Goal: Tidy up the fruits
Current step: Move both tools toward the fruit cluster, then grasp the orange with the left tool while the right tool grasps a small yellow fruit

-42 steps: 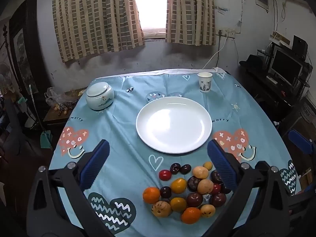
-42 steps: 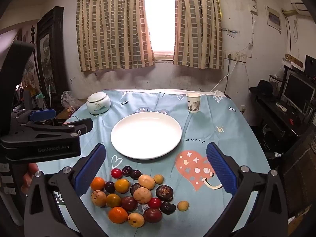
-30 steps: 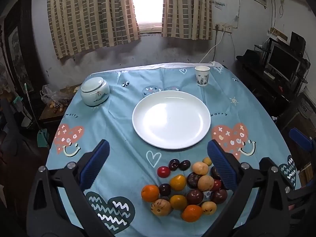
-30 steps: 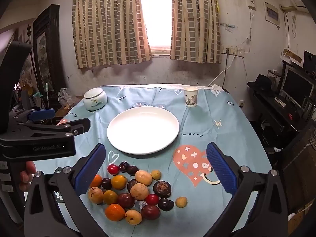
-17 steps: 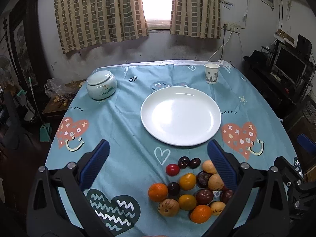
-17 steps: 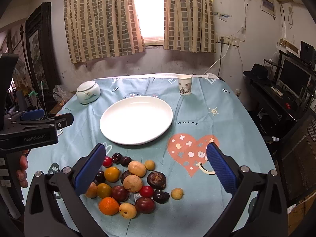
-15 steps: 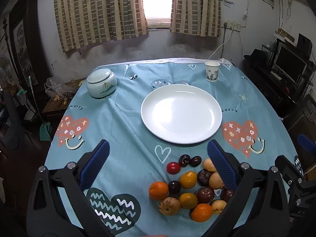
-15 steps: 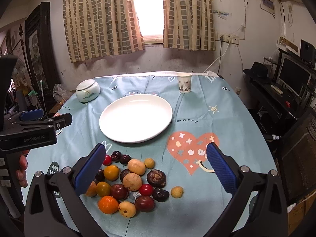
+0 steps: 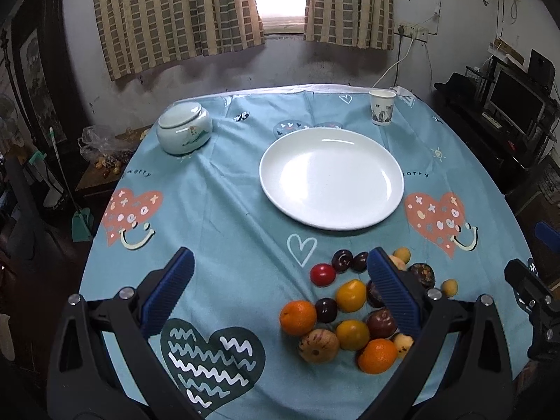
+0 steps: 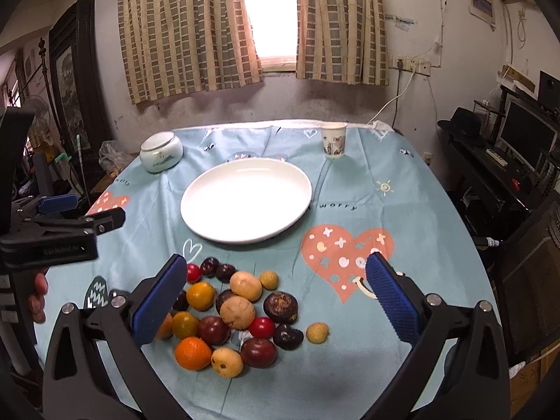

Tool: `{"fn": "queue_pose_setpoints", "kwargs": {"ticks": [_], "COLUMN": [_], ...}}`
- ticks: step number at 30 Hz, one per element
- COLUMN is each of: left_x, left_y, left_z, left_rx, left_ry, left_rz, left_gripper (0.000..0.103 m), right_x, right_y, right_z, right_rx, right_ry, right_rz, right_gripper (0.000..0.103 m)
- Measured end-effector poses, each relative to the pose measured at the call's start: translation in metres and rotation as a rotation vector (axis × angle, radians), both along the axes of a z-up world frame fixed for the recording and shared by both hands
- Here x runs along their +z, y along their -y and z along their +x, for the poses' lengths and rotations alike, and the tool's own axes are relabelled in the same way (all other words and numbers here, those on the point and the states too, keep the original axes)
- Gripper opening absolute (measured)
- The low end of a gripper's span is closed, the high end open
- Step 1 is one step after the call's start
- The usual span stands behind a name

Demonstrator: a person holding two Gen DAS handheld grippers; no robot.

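Fruits (image 10: 241,309) heaped tight on the surface (image 10: 402,210) just before the empty plate (image 10: 245,200). Left gripper (image 9: 280,290) and right gripper (image 10: 273,295) — fingers spread wide, holding nothing. Likely hazard — nudged neighbours rolling off the near edge.

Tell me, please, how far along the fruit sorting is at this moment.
Nothing is done yet: the white plate is bare. Nothing is in hand; the left hand-held gripper and right hand-held gripper are both open. The whole fruit pile remains on the tablecloth.
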State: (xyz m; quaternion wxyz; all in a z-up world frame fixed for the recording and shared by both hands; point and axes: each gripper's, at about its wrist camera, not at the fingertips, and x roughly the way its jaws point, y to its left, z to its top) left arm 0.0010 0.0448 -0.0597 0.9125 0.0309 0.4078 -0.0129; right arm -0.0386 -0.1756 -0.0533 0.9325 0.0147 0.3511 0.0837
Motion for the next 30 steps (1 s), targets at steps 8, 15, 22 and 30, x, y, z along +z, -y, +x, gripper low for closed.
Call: {"fn": "queue_pose_setpoints", "kwargs": {"ticks": [8, 15, 22, 30], "left_x": [-0.055, -0.078, -0.09, -0.106], "left_y": [-0.034, 0.003, 0.041, 0.06], "left_z": [-0.038, -0.066, -0.071, -0.075], "left_rx": [-0.012, -0.192, -0.312, -0.319], "left_ry": [-0.122, -0.195, -0.235, -0.282], "left_rz": [-0.023, -0.058, -0.043, -0.05], "left_gripper": [0.101, 0.101, 0.101, 0.101], "right_x": [-0.08, -0.119, -0.126, -0.142], "right_y": [-0.004, 0.001, 0.041, 0.045], "right_z": [-0.026, -0.02, -0.001, 0.03], "right_rx": [0.151, 0.164, 0.053, 0.195], "right_ry": [-0.24, -0.379, -0.343, -0.342], "right_rz": [-0.025, 0.009, -0.086, -0.149], "right_gripper": [0.102, 0.078, 0.074, 0.05]}}
